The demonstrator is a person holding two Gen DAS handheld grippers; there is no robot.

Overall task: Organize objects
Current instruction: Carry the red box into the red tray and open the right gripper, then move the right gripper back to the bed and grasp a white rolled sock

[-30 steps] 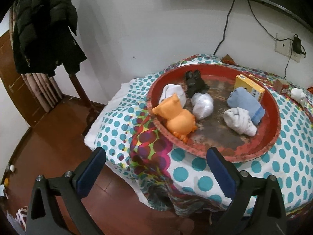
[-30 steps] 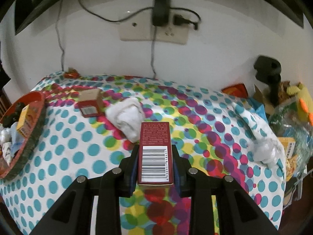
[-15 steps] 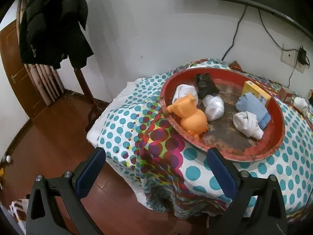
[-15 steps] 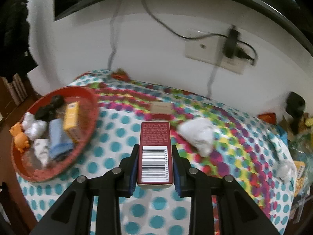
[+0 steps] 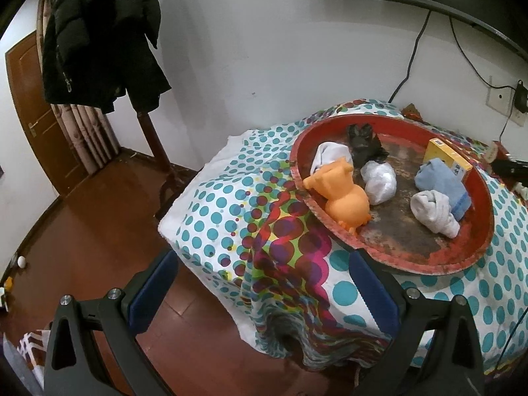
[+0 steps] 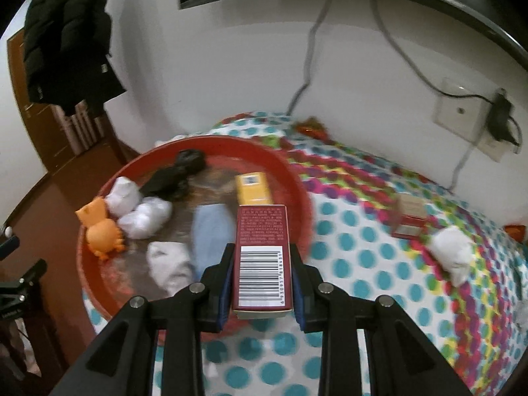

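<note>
On the dotted tablecloth (image 6: pixel 356 250), a round red tray (image 6: pixel 297 184) is seen at 10 o'clock, filled with an orange toy (image 6: pixel 100 231), white bundles, a blue cloth (image 6: pixel 211 227) and a yellow box (image 6: pixel 254 188). A dark red box (image 6: pixel 262 257), with a white barcode label, is clamped by the right gripper (image 6: pixel 262 283) at the tray's near rim. The left gripper (image 5: pixel 260 293) is held wide and empty.

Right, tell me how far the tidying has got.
Done: the red tray already holds the orange toy, rolled socks, a blue cloth and a yellow box. In hand: the right gripper clamps a red box. Left: another red box and a white bundle on the tablecloth.
</note>
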